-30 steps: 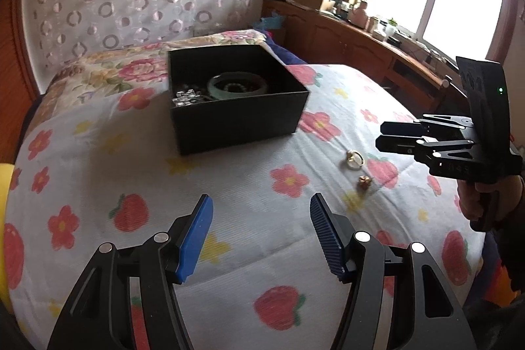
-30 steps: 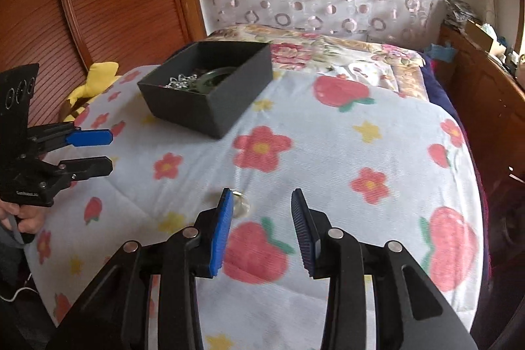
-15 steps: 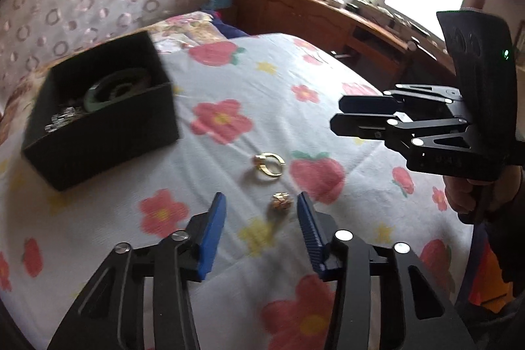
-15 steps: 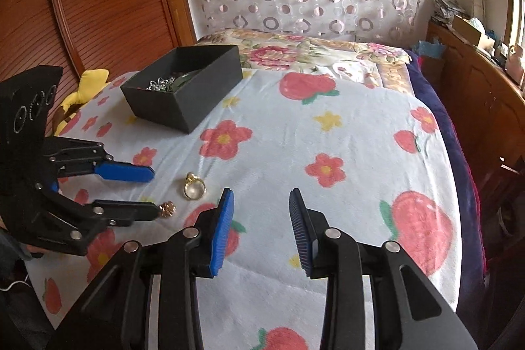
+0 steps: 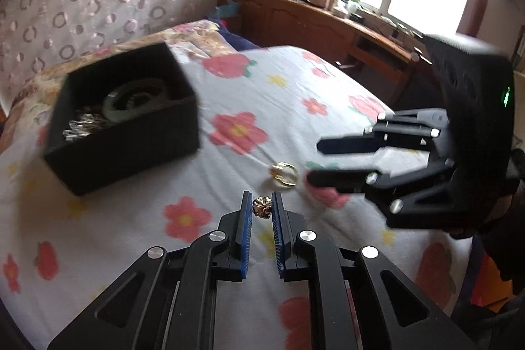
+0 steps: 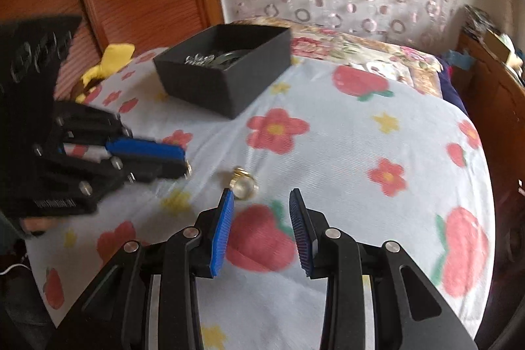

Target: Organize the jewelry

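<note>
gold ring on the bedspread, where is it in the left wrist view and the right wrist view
Left wrist view: gold ring lies just above centre, past the left gripper.
Right wrist view: it lies left of centre, by the right gripper's left fingertip.
Shared landmark: black box, up-left of it in both.

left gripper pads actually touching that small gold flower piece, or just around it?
Touching. Left wrist view: the gold flower piece sits clamped between both blue pads of the left gripper, no gap on either side.
</note>
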`<state>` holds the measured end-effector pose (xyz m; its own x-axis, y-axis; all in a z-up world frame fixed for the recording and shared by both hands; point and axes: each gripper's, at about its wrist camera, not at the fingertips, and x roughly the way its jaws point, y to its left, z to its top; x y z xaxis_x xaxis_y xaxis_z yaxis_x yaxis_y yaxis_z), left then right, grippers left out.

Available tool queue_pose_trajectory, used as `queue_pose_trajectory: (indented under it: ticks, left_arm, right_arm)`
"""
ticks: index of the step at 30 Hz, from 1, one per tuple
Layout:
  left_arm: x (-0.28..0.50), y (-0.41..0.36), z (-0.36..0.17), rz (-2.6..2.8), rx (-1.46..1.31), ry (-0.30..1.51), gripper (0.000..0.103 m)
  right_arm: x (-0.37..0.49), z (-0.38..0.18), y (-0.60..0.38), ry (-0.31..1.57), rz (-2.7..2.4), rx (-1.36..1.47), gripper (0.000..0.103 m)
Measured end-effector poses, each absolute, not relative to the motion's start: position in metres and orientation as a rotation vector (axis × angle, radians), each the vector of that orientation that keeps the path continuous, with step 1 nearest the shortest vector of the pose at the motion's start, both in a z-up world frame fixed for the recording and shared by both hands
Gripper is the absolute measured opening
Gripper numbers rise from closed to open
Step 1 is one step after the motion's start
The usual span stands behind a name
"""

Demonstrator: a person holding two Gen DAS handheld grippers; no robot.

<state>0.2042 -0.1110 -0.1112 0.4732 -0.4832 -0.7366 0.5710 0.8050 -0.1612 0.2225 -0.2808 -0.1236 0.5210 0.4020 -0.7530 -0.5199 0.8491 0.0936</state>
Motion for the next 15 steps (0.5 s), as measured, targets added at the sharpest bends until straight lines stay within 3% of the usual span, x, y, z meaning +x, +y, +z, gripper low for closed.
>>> queue_pose_trajectory:
  ticks: [5, 7, 15]
  left_arm:
    - [0.211, -0.088, -0.096, -0.605, 0.084, 0.828, 0.011]
    - [0.215, -0.081, -0.090, -0.593, 0.076, 0.814, 0.011]
    - [0.238, -0.061, -0.068, -0.540, 0.050, 0.753, 0.011]
  right_arm:
    - [0.229, -0.128, -0.260, 0.871, 0.559, -0.214, 0.038]
    - [0.229, -0.129, -0.254, 0.857, 0.548, -0.264, 0.021]
    - [0.234, -0.110, -0.255, 0.816, 0.553, -0.264, 0.022]
